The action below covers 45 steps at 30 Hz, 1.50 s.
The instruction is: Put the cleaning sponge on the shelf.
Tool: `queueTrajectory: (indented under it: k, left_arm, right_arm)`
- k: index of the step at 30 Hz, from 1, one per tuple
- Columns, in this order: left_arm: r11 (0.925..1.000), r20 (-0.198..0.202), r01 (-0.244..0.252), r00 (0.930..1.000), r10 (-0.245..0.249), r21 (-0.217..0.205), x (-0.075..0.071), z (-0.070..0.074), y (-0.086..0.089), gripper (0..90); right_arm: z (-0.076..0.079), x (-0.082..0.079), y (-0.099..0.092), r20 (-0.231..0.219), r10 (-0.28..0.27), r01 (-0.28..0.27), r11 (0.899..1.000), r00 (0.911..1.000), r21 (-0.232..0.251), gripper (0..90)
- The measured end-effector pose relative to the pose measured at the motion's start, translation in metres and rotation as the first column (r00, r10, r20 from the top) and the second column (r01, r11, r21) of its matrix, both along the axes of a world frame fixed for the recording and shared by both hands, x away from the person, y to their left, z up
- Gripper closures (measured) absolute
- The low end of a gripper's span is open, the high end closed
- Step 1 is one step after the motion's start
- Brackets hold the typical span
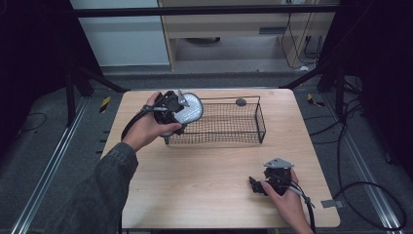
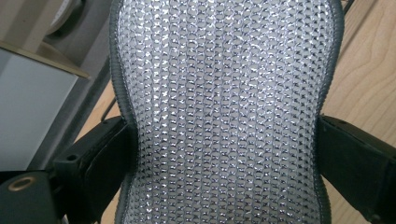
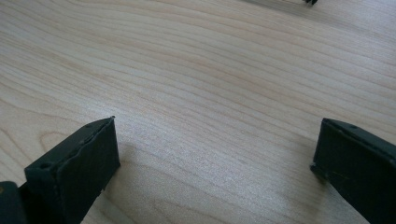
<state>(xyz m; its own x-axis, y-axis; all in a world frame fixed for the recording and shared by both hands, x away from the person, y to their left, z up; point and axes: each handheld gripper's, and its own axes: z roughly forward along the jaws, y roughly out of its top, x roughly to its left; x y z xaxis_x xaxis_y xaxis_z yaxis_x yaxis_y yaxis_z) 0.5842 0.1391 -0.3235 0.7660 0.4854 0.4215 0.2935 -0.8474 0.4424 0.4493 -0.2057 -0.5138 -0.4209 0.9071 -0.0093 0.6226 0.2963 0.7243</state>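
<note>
- Table (image 1: pixel 204 195): light wood, centre of the high view.
- Wire basket (image 1: pixel 229 127): black, upper centre of the frame, on the table.
- Silver mesh pad (image 1: pixel 191 108): grey-edged, at the basket's left end, raised over its rim.
- Left tongs (image 1: pixel 178 111): upper left of centre, the 2 jaws clamped on the pad's sides (image 2: pixel 224 116).
- Right tongs (image 1: pixel 255 186): lower right, low over bare table, jaws spread wide (image 3: pixel 215 149), nothing between.

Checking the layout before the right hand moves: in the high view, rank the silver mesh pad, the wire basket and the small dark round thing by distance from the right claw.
1. Wire basket, across the table from the right claw.
2. Silver mesh pad, at the basket's left end, in the left claw.
3. Small dark round thing, at the back rim.
</note>
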Motion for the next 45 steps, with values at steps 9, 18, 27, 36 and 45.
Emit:
queueTrajectory:
  k: [9,18,27,36,45]
  left_arm:
    - [0.9999,0.014,-0.009,0.9999,0.009,0.010,0.005,0.001,0.002,6.0]
    - [0.9997,0.016,-0.013,0.9998,0.012,0.023,0.012,-0.002,0.006,6.0]
    - [0.9986,0.029,-0.011,0.9995,0.009,0.052,0.018,-0.005,0.003,5.9]
    - [0.9985,0.036,0.001,0.9993,-0.003,0.055,0.028,-0.006,0.000,5.9]
    - [0.9984,0.047,0.004,0.9989,-0.007,0.057,0.040,-0.013,-0.004,5.9]
  right_arm:
    - [0.000,0.000,0.000,-0.002,0.001,-0.001,1.000,1.0000,0.003,0.4]
    - [0.000,0.000,0.000,-0.005,0.001,-0.001,1.000,1.0000,0.004,0.4]
    - [0.000,0.000,-0.001,-0.005,0.004,-0.004,1.000,1.0000,0.004,0.4]
    - [0.000,0.000,-0.001,-0.005,0.003,-0.003,1.000,1.0000,0.006,0.4]
    - [0.000,0.000,-0.001,-0.007,0.004,-0.004,1.000,1.0000,0.006,0.4]
